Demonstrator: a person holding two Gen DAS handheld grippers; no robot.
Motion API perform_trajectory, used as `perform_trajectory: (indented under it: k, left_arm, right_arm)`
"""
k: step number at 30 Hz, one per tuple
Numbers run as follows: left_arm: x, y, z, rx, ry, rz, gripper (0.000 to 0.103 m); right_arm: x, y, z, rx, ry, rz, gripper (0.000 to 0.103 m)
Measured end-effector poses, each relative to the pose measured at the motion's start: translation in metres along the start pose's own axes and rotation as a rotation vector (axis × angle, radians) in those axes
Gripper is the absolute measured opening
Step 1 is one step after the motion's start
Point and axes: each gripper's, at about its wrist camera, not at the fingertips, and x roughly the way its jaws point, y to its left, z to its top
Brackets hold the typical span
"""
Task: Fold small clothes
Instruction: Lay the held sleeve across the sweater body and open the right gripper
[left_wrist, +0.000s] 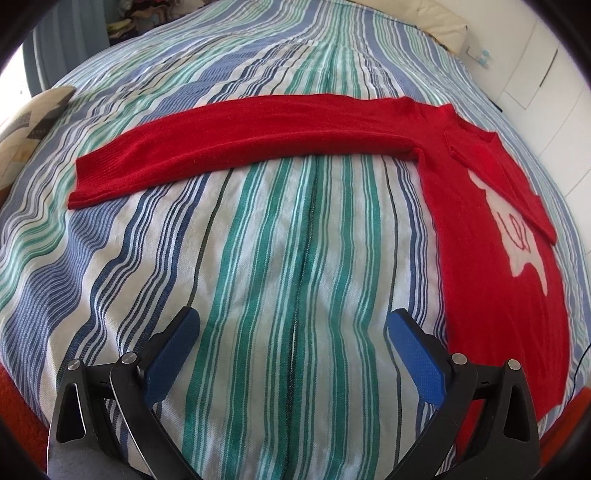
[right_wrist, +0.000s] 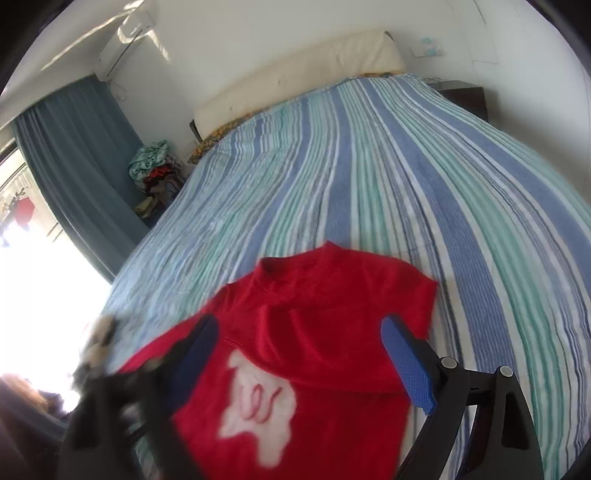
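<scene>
Your left tongs (left_wrist: 291, 325) stand wide open at the bottom of the left wrist view, blue pads (left_wrist: 173, 354) apart with nothing between them but the striped bedspread (left_wrist: 280, 229) of the bed. They hang above the cloth, clear of the red sweater (left_wrist: 491, 236).

In that view the sweater lies flat on the bed along the right side of the frame, its white patch (left_wrist: 517, 225) facing up. One long sleeve (left_wrist: 240, 136) stretches straight out from the shoulder across the middle of the frame toward the left edge, its cuff at centre left. The other sleeve (left_wrist: 517, 177) is folded over the body and covers part of the white patch. A patterned cushion (left_wrist: 33, 122) sits at the far left edge.

Your right tongs (right_wrist: 295, 343) are also open, in the lower part of the right wrist view, which is blurred. Nothing is pinched between the pads; the sweater's body (right_wrist: 317, 325) shows through the gap, lying on the bed beneath. Its neck points toward the top of the frame and the white patch (right_wrist: 258, 410) sits at bottom centre. A cream headboard (right_wrist: 295, 74) is at upper centre, a blue curtain (right_wrist: 77, 155) at upper left.
</scene>
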Motion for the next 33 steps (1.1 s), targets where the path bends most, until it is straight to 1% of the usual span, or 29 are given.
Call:
perform_trajectory:
  k: [2,3,4,5,7,8,10,12,13,14,15,16,17,19,21,23,25,27,28,29,31,33]
  left_arm:
    - [0.001,-0.004,-0.001,0.02,0.001,0.013,0.102]
    - [0.002,-0.006,-0.002,0.029,0.001,0.021,0.102]
    - [0.003,-0.007,-0.002,0.039,0.002,0.029,0.102]
    - [0.004,-0.009,-0.003,0.048,0.002,0.037,0.102]
    - [0.006,-0.013,-0.004,0.065,0.002,0.054,0.102]
    - [0.007,-0.015,-0.004,0.071,0.001,0.061,0.102]
    - [0.009,-0.017,-0.004,0.08,-0.001,0.07,0.102]
    - [0.009,-0.017,-0.004,0.086,-0.002,0.075,0.102]
    - [0.008,-0.016,-0.004,0.088,-0.003,0.076,0.102]
    - [0.008,-0.016,-0.004,0.087,-0.003,0.075,0.102]
    - [0.008,-0.014,-0.003,0.083,-0.003,0.073,0.102]
    - [0.008,-0.013,-0.003,0.078,-0.002,0.07,0.102]
    - [0.008,-0.012,-0.002,0.072,-0.002,0.066,0.102]
    - [0.007,-0.008,-0.002,0.059,0.0,0.058,0.102]
    - [0.006,-0.004,-0.001,0.043,0.002,0.046,0.102]
    - [0.004,0.0,0.0,0.025,0.005,0.03,0.102]
    - [0.003,0.003,0.001,0.007,0.008,0.014,0.102]
    - [0.003,0.005,0.001,-0.005,0.012,0.003,0.102]
    - [0.003,0.006,0.001,-0.009,0.013,0.0,0.102]
    - [0.004,0.007,0.002,-0.014,0.015,-0.004,0.102]
    - [0.005,0.007,0.003,-0.02,0.019,-0.014,0.102]
    - [0.007,0.004,0.004,-0.015,0.023,-0.018,0.102]
  right_arm:
    - [-0.004,-0.03,-0.021,-0.036,0.049,-0.129,0.089]
    - [-0.002,-0.042,-0.033,-0.058,0.087,-0.183,0.089]
    - [0.0,-0.053,-0.044,-0.071,0.127,-0.217,0.089]
    - [0.002,-0.061,-0.054,-0.071,0.157,-0.228,0.089]
    - [0.004,-0.067,-0.068,-0.056,0.187,-0.2,0.089]
    - [0.007,-0.061,-0.072,-0.065,0.194,-0.179,0.088]
    - [0.019,-0.035,-0.076,-0.143,0.208,-0.147,0.085]
    - [0.038,0.005,-0.079,-0.255,0.218,-0.104,0.078]
    - [0.046,0.028,-0.083,-0.309,0.218,-0.077,0.073]
    - [0.057,0.05,-0.082,-0.358,0.215,-0.05,0.068]
    - [0.07,0.07,-0.08,-0.402,0.209,-0.027,0.066]
    - [0.082,0.09,-0.079,-0.443,0.204,-0.01,0.06]
    - [0.099,0.108,-0.076,-0.479,0.205,0.001,0.053]
    - [0.135,0.138,-0.07,-0.545,0.22,0.005,0.046]
    - [0.173,0.16,-0.068,-0.624,0.251,-0.03,0.044]
    - [0.206,0.172,-0.07,-0.67,0.302,-0.06,0.035]
    - [0.229,0.177,-0.073,-0.718,0.334,-0.099,0.03]
    - [0.244,0.179,-0.077,-0.752,0.352,-0.13,0.015]
    - [0.247,0.18,-0.077,-0.761,0.355,-0.14,0.003]
    - [0.243,0.181,-0.077,-0.76,0.342,-0.13,0.003]
    - [0.226,0.185,-0.076,-0.746,0.3,-0.045,0.003]
    - [0.212,0.186,-0.085,-0.784,0.312,0.009,0.003]
